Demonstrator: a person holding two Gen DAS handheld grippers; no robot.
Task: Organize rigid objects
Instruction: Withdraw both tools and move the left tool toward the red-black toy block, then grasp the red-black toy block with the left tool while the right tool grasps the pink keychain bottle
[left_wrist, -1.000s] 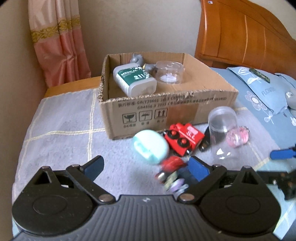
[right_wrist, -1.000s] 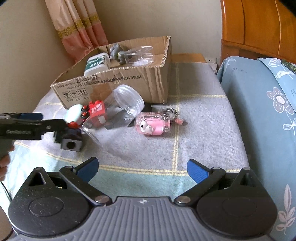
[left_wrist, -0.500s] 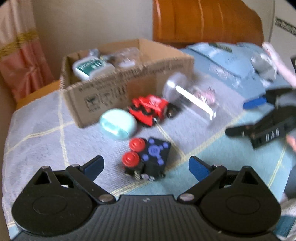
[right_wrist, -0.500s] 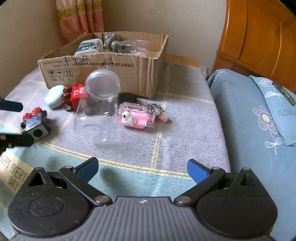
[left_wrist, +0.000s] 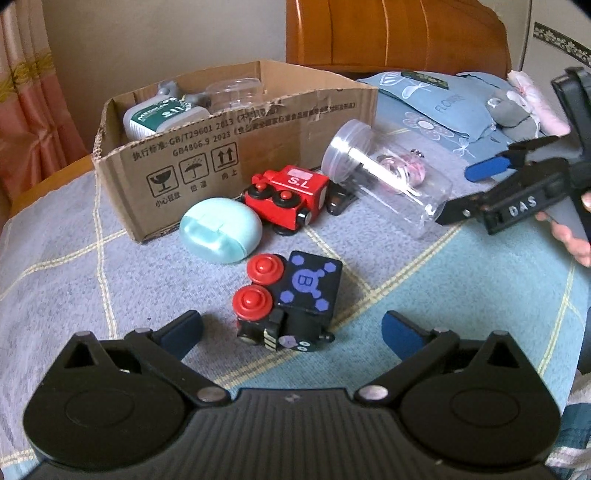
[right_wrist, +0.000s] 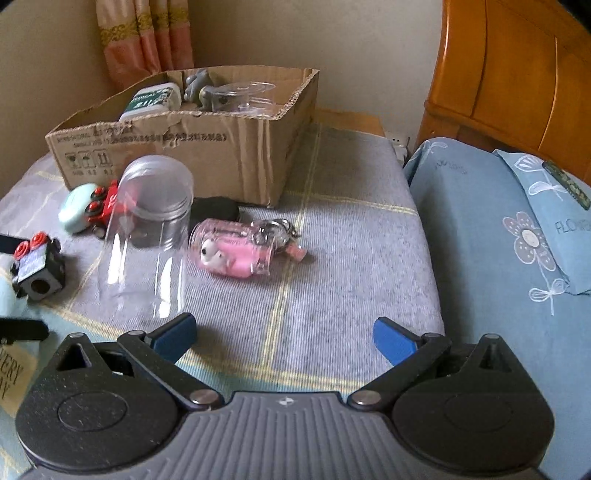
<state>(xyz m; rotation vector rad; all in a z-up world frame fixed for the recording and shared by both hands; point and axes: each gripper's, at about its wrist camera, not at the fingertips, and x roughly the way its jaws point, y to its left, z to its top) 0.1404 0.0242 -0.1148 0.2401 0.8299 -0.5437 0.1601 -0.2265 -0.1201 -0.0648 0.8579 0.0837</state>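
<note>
The black toy (left_wrist: 291, 301) lies between the left gripper's (left_wrist: 291, 328) spread fingers, untouched. The right gripper (right_wrist: 282, 338) hangs released near the clear jar (right_wrist: 147, 229).

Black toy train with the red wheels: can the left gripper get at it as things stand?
Probably yes. The left gripper is open with the black toy train lying directly ahead between its fingers; nothing sits between them, and the mint case lies clear behind it.
</note>
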